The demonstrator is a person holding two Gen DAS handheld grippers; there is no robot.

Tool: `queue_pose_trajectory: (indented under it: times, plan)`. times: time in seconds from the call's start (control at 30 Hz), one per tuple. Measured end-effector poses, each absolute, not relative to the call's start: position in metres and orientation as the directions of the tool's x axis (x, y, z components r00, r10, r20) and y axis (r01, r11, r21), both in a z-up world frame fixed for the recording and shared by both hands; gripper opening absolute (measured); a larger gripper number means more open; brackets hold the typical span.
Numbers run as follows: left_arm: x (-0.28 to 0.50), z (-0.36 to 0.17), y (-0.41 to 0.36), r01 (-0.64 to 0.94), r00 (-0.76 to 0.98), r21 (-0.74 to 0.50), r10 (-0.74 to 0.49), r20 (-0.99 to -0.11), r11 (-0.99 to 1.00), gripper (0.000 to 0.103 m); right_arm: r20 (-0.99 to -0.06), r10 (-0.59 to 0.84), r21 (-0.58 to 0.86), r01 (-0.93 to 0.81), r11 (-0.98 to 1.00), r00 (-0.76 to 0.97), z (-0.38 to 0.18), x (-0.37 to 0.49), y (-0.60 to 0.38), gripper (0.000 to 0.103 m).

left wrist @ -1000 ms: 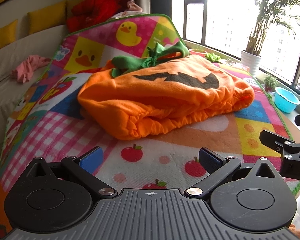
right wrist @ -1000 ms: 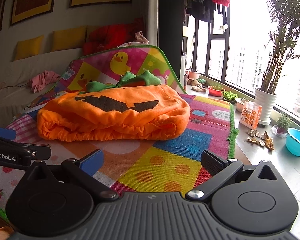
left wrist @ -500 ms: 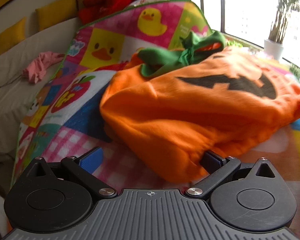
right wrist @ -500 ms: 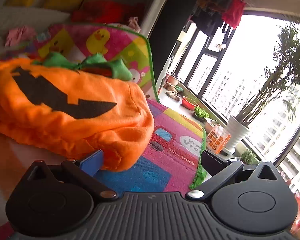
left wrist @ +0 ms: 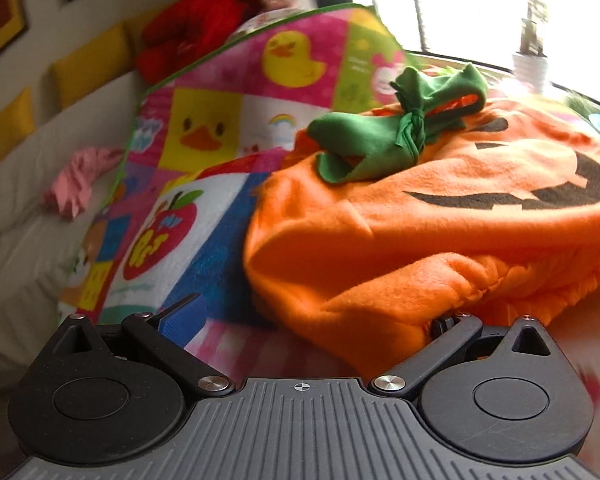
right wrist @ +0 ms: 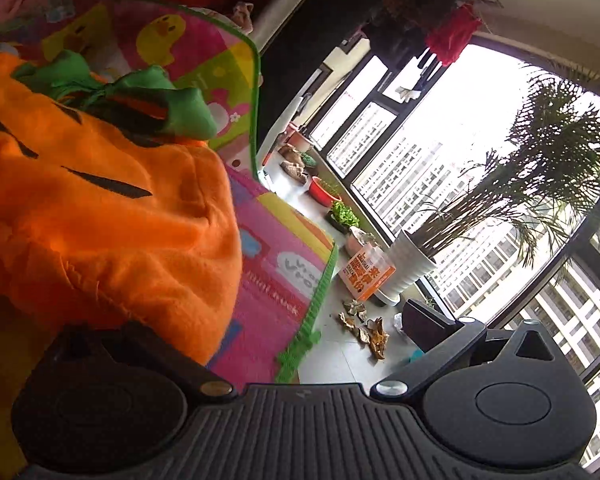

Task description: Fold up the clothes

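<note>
Left gripper (left wrist: 312,312) spread wide, one blue-padded finger bare over the mat, the other buried under the near corner of the pumpkin costume (left wrist: 440,236); nothing clamped. Right gripper (right wrist: 260,328) likewise wide apart at the costume's opposite end, left finger hidden beneath orange fleece, right finger hanging clear past the mat's green edge, above the floor by the window. Costume (right wrist: 112,216) lying in a puffy heap on the bright play mat (left wrist: 204,136), black jack-o'-lantern face up, green collar (left wrist: 404,136) knotted at the far side, gathered elastic hem (left wrist: 540,280) bunched along the near edge. Probably thick fleece: soft, light, springy, grippy rather than slick, nothing breakable. Likely to billow back after pressing flat, so firm holds wanted. Best purchase probably at the two near corners where the hem gathers, pinching both layers together rather than the top skin alone; a single layer would merely peel up and leave the rest behind. Elastic likely to pull the edge inward once lifted, so an even, matched lift at both ends called for. Fold, by the look of things, not yet begun. Pink cloth (left wrist: 80,180) on the pale couch behind, well apart.
</note>
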State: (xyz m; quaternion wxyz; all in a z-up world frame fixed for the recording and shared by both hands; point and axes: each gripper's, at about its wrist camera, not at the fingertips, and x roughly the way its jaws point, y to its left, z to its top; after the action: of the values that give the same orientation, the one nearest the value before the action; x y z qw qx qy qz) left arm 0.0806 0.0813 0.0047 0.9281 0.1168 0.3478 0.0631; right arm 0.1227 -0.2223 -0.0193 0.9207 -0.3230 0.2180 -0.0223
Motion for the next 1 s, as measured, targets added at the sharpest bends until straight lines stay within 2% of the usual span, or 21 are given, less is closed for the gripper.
queue_pose_trajectory:
  times: [0.2, 0.37, 0.5, 0.57, 0.67, 0.8, 0.9, 1.0]
  plan:
    - [-0.001, 0.021, 0.053, 0.070, 0.776, 0.265, 0.114, -0.621, 0.962, 0.103, -0.465, -0.130, -0.569, -0.184, 0.801, 0.875, -0.013, 0.034, -0.246, 0.103]
    - [-0.022, 0.017, 0.037, 0.150, 0.745, 0.238, 0.048, -0.666, 0.960, 0.103, -0.515, -0.088, -0.522, -0.231, 0.821, 0.853, -0.027, 0.023, -0.252, 0.103]
    - [-0.039, 0.039, 0.036, 0.278, 0.738, 0.098, -0.148, -0.658, 0.955, 0.103, -0.503, -0.023, -0.538, -0.293, 0.790, 0.864, -0.021, 0.005, -0.251, 0.103]
    - [-0.043, 0.052, 0.034, 0.327, 0.745, 0.039, -0.233, -0.625, 0.944, 0.103, -0.503, 0.085, -0.496, -0.368, 0.787, 0.860, -0.006, -0.011, -0.258, 0.103]
    - [-0.035, 0.065, 0.026, 0.354, 0.768, -0.006, -0.294, -0.570, 0.935, 0.103, -0.478, 0.246, -0.407, -0.461, 0.788, 0.843, 0.019, -0.032, -0.272, 0.103]
    - [0.007, 0.069, 0.015, 0.351, 0.773, -0.075, -0.334, -0.539, 0.933, 0.103, -0.419, 0.356, -0.239, -0.479, 0.845, 0.835, 0.059, -0.025, -0.283, 0.103]
    - [0.053, 0.057, 0.012, 0.342, 0.741, -0.142, -0.359, -0.567, 0.929, 0.103, -0.444, 0.357, -0.161, -0.465, 0.871, 0.822, 0.080, 0.012, -0.277, 0.103]
    - [0.087, 0.030, 0.014, 0.336, 0.683, -0.192, -0.379, -0.624, 0.922, 0.103, -0.510, 0.413, -0.015, -0.488, 0.873, 0.755, 0.096, 0.068, -0.263, 0.103]
